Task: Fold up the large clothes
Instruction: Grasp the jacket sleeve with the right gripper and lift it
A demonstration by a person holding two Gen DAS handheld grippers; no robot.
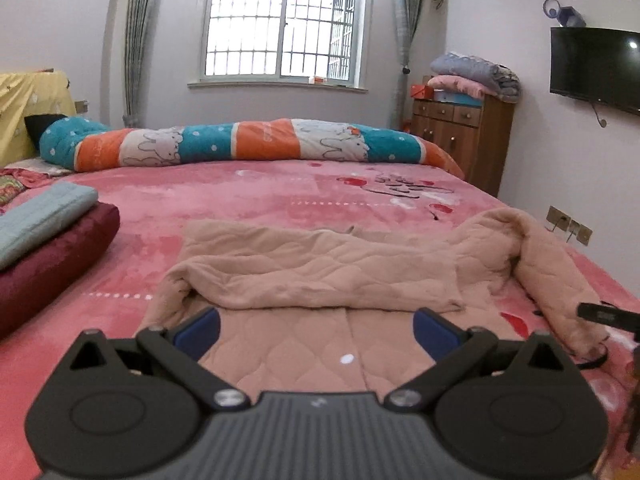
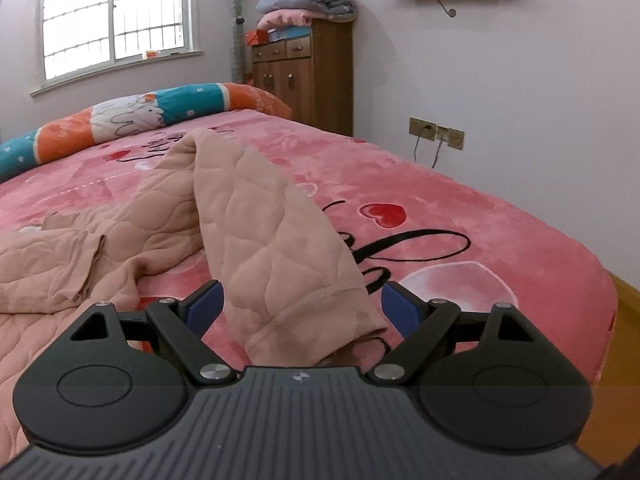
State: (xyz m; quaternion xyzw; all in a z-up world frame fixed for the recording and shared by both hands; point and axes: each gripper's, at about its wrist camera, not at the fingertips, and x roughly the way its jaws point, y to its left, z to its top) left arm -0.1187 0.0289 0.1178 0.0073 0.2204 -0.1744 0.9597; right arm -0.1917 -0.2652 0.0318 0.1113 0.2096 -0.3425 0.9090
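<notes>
Pink bed (image 1: 280, 196) filling mid-frame, beige jacket (image 1: 312, 272) spread at centre, left gripper (image 1: 316, 332) released above its hem, right gripper (image 2: 300, 308) released, sleeve cuff (image 2: 316, 320) lying between its fingers.

My left tool (image 1: 316, 330) is showing matt black plastic arms, blue pads and shiny metal pivots. The quilted beige garment (image 1: 304, 268) is looking soft and matt, stitched in diamonds. The pink bed blanket (image 2: 460, 200) is looking plush and fleecy; the cabinet (image 2: 316, 68) is showing brown wood.
</notes>
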